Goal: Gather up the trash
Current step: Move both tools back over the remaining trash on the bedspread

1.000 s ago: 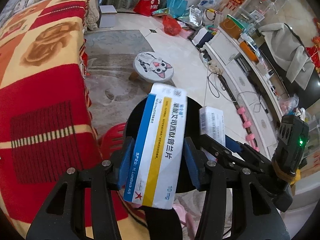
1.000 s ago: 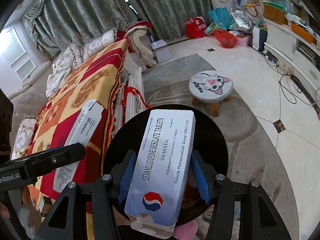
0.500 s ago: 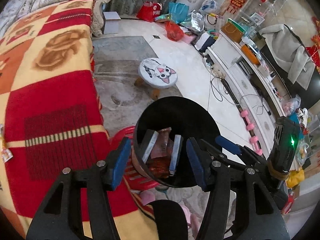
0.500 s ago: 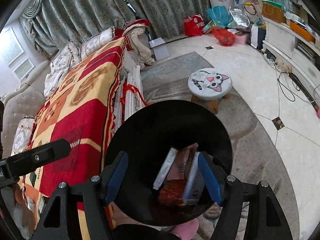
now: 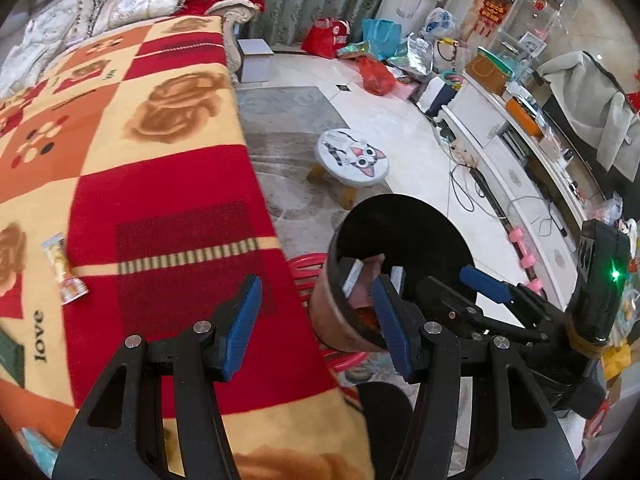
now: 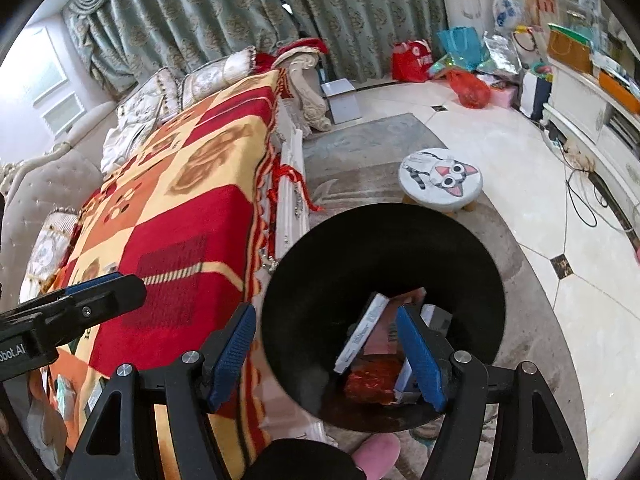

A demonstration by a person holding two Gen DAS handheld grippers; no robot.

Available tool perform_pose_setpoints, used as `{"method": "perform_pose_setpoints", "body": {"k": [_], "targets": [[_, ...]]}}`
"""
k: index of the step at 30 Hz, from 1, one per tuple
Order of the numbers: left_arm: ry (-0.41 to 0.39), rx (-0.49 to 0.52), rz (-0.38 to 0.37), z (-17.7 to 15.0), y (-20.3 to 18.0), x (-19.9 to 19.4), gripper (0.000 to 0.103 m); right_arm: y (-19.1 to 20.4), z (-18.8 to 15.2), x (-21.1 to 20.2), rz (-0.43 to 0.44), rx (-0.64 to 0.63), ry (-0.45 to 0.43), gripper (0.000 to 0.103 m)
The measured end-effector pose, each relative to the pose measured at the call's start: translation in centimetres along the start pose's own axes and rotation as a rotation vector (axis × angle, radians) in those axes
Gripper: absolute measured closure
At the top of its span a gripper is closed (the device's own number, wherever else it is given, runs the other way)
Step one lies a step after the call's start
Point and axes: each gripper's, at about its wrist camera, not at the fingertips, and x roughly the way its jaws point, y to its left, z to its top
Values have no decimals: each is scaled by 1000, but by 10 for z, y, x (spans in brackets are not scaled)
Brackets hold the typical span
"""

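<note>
Since a second ago both boxes have left the jaws — each gripper then clamped a white medicine box over the bin, and both boxes now lie inside it. Both views have also slid sideways toward the blanket.

Left gripper: jaws apart, nothing between the blue pads. It hangs over the blanket edge, with the right-hand pad overlapping the bin rim in the picture. The right gripper shows in this view just past the bin, its blue pad tip over the black interior.

Right gripper: jaws apart, empty. Left pad over the blanket fringe, right pad over the bin mouth.

Bin: round, black inside, brown outer wall, standing on a red rack just beside the blanket-covered surface. Contents — two white boxes standing on edge and tilted, with a pinkish pack and a red wrapper between and below them.

Still out on the blanket: a small snack wrapper, lying flat near the left edge of the left view, well apart from the bin.

Beyond the bin, a cat-face stool on the rug; bags and clutter along the far wall.
</note>
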Motion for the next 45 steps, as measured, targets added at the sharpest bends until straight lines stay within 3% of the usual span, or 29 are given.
{"method": "perform_pose_setpoints", "body": {"k": [10,18,31,37,43,45], "targets": [[-17,-1,75,-22,31,-31,47,56,-6,3,56,-88,18,31],[-16,-46,135,-40,80,-55,47,100,-15,15,118,-150,60,30],[-9,-177,248,-70,184,-86,47,182,-54,27,231,-303,183,30],[-1,-238,267,-83,212,-92,47,218,-75,41,270,-394,263,30],[-5,-278,287,-92,236,-100,47,231,-90,51,336,-377,334,30],[-2,-300,295,-95,246,-101,47,236,-96,55,322,-393,344,30]]}}
